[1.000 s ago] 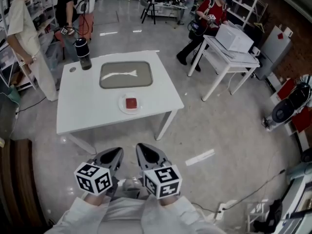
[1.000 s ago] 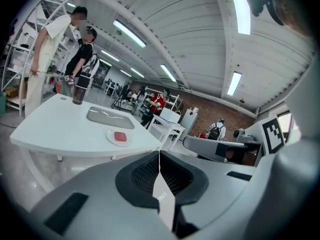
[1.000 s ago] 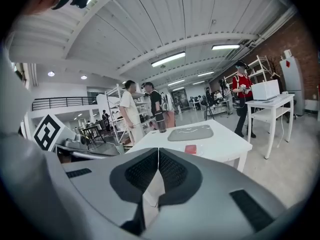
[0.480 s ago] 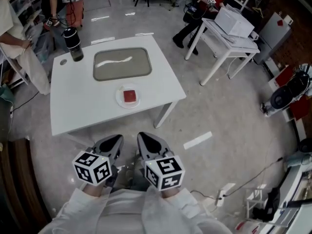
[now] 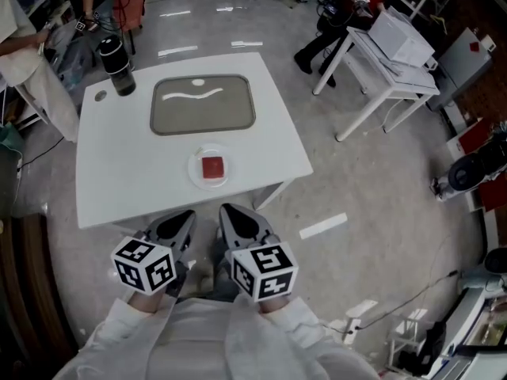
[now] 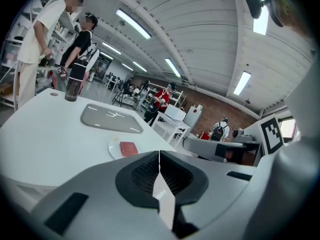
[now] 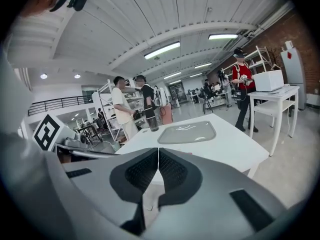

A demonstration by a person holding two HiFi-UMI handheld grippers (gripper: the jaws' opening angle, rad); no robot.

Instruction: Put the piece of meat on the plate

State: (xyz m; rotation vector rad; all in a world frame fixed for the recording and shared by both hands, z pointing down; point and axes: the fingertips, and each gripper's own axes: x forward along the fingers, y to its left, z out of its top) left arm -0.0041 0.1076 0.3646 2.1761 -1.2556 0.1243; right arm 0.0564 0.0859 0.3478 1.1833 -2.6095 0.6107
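both grippers advanced to the near edge of the table; left gripper and right gripper closed, empty; piece of meat lying on small white plate just ahead; recommended: open one claw early, approach low, avoid nudging plate.

Bright, even light from ceiling strip lights; fisheye bending, dark corners.
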